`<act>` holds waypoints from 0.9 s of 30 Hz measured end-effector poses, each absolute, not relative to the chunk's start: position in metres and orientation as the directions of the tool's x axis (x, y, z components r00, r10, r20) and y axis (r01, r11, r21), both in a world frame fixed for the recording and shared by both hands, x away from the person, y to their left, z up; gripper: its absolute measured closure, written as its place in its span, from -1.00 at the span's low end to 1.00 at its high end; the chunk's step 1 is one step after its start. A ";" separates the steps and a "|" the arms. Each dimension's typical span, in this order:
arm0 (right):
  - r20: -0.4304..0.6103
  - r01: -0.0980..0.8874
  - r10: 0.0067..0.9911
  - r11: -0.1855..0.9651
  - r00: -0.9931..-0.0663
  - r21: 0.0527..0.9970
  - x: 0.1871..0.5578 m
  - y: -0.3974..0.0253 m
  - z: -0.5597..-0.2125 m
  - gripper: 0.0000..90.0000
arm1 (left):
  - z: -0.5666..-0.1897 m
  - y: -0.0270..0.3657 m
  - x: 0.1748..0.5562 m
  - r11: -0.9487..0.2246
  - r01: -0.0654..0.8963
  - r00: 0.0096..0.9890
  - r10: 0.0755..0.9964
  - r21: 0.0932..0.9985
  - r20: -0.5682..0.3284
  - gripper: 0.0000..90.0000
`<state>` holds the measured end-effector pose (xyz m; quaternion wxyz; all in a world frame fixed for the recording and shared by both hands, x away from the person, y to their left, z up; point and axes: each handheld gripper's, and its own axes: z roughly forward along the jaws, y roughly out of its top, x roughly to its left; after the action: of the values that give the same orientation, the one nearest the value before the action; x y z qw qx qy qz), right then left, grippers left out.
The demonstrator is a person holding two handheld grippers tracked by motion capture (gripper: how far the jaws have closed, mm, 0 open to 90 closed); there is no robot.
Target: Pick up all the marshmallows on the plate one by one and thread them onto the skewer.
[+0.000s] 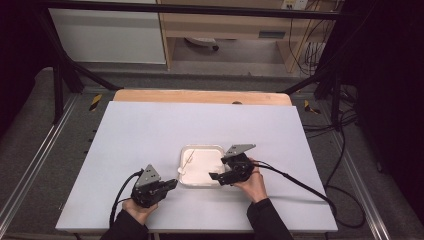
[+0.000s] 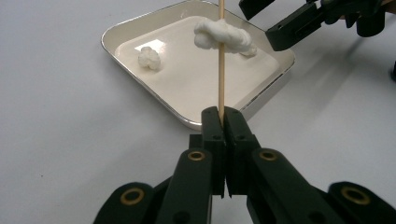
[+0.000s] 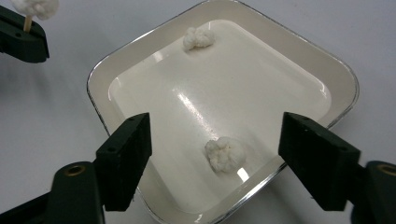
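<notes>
While the left gripper (image 2: pixel 221 122) clamps a wooden skewer (image 2: pixel 221 60) bearing a cotton wad (image 2: pixel 223 35), the right gripper (image 3: pixel 215 154) gapes over the white tray (image 3: pixel 299 51) near the table's front edge.

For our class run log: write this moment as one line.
left gripper: shut on skewer, cotton wad on it | right gripper: open over tray | loose cotton ball between jaws

Upright skewer (image 2: pixel 221 60) through white puff (image 2: pixel 224 36)

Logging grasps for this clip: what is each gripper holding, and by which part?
The left gripper clamps the wooden skewer by its lower end, below the cotton wad. The right gripper is open, holding nothing.
</notes>
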<state>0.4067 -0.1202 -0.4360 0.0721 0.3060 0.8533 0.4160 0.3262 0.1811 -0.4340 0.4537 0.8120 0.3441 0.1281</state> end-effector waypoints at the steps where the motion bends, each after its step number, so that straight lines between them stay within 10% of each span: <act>1: 0.126 0.458 0.580 0.473 -0.805 0.753 0.407 -0.120 -0.437 -0.35 | -0.434 0.181 0.326 -0.352 0.442 0.731 0.674 0.825 -0.104 0.97; 27: 0.029 0.412 0.553 0.583 -0.832 0.700 0.411 -0.112 -0.447 0.49 | -0.434 0.180 0.326 -0.357 0.441 0.734 0.672 0.824 -0.102 0.97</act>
<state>0.4109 -0.1117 -0.4470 0.0966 0.2729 0.8844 0.3662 0.3264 0.1804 -0.4340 0.4524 0.8138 0.3417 0.1276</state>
